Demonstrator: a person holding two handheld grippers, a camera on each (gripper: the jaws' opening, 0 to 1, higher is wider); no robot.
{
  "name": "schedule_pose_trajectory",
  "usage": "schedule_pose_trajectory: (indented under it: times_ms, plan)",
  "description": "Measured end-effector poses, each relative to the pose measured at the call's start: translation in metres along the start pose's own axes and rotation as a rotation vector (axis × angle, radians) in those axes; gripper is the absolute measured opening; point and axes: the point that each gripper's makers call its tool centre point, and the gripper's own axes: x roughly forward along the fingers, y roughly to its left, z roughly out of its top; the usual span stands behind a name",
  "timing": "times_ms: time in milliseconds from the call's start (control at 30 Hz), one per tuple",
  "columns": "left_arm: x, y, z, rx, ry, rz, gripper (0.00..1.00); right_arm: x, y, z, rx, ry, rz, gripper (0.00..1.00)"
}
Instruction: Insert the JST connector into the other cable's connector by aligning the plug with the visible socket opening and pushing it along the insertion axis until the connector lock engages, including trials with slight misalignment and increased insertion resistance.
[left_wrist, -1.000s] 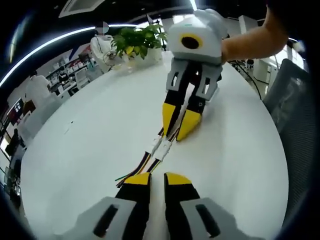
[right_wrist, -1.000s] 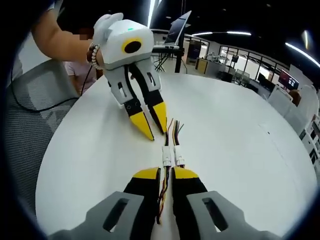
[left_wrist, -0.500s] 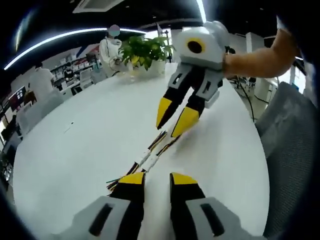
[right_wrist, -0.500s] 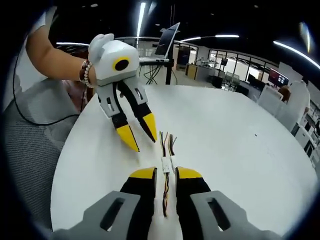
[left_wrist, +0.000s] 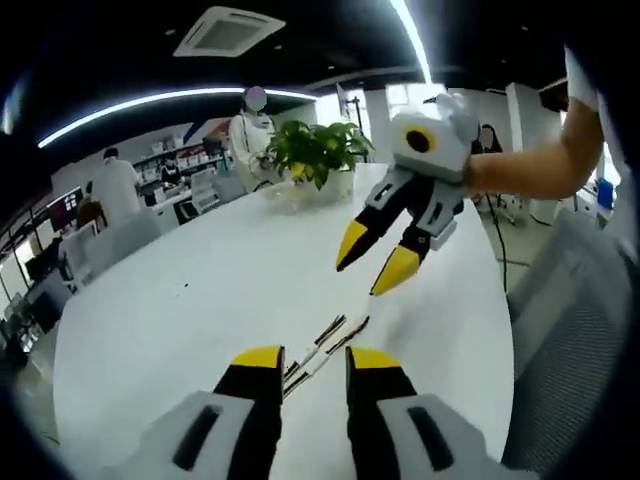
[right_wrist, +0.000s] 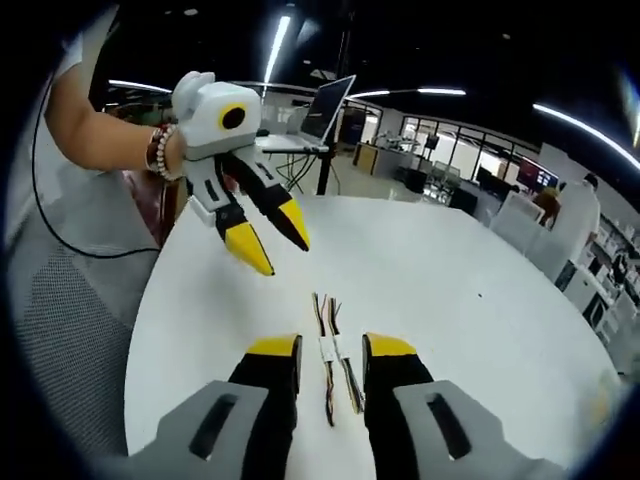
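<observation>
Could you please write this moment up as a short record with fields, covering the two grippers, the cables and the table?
left gripper: open, holds nothing
right gripper: open, raised above the table, holds nothing
cables: lie on the table, white connectors side by side; mated or not, cannot tell
table: white, round
potted plant: at the table's far edge

Round white table (left_wrist: 200, 300), glossy, with two thin multicoloured wire cables joined at small white JST connectors (left_wrist: 318, 352) lying flat on it. Yellow-tipped black jaws of the left gripper (left_wrist: 308, 358) spread apart low in the left gripper view, cables seen between them, untouched. Right gripper (left_wrist: 376, 264), white-bodied with yellow-tipped black jaws parted, held above the table beyond the cables. Leafy green potted plant (left_wrist: 318, 153) at the far edge. People standing behind it.
</observation>
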Motion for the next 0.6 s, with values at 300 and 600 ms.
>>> schedule_pose_trajectory:
  times_ms: [300,600]
  plan:
    - [-0.029,-0.005,0.014,0.017,-0.02,0.088,0.27,-0.034,0.004,0.006,0.057,-0.014,-0.101,0.32]
    - [-0.073,-0.002,0.022,-0.058,-0.074,0.219,0.35,-0.066,0.007,0.015,0.099,-0.062,-0.21,0.35]
